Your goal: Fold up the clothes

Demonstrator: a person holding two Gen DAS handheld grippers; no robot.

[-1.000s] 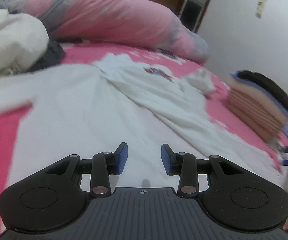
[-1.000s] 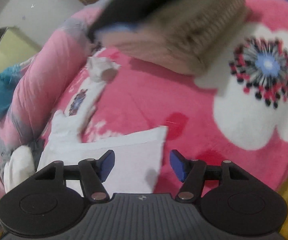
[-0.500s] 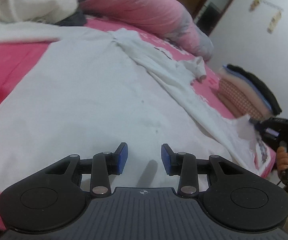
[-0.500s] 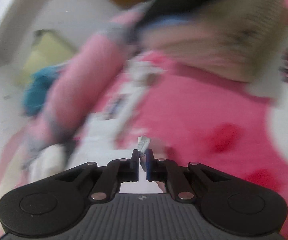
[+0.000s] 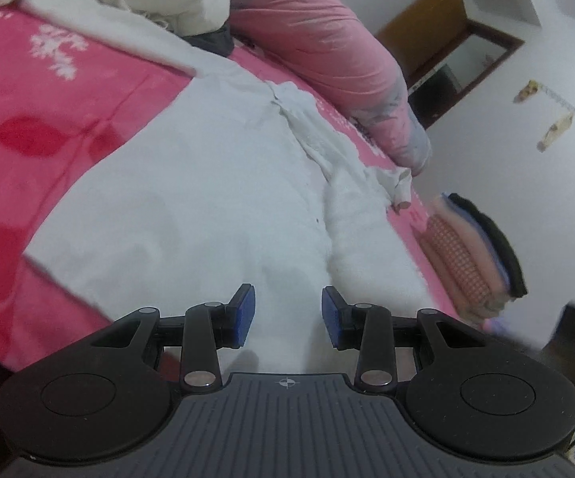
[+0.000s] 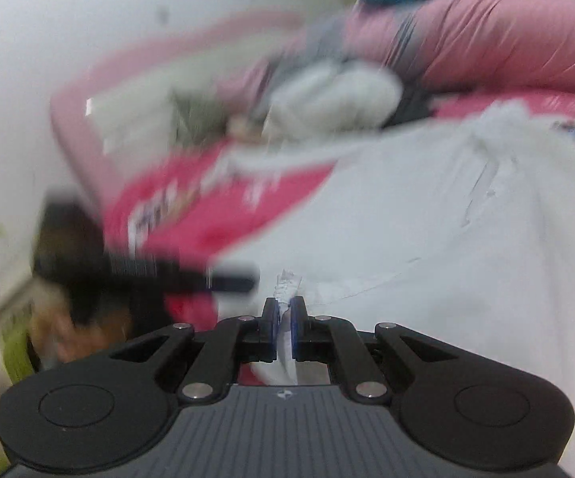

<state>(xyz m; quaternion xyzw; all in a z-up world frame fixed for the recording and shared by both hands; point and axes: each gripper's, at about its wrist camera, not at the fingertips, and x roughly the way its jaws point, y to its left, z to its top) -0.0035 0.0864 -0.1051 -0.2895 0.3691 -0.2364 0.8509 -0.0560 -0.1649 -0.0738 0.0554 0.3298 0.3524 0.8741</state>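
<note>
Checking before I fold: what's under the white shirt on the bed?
The white shirt lies on a pink flowered blanket, which shows around its edges. Anything beneath its middle is covered.

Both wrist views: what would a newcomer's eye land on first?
Probably the white garment spread across the pink blanket, filling the middle of the left wrist view. Next, the right gripper, shut on a bunched bit of that white cloth at the bottom centre of its blurred view, while the left gripper hangs open over the fabric. A stack of folded clothes sits at the bed's right edge.
</note>
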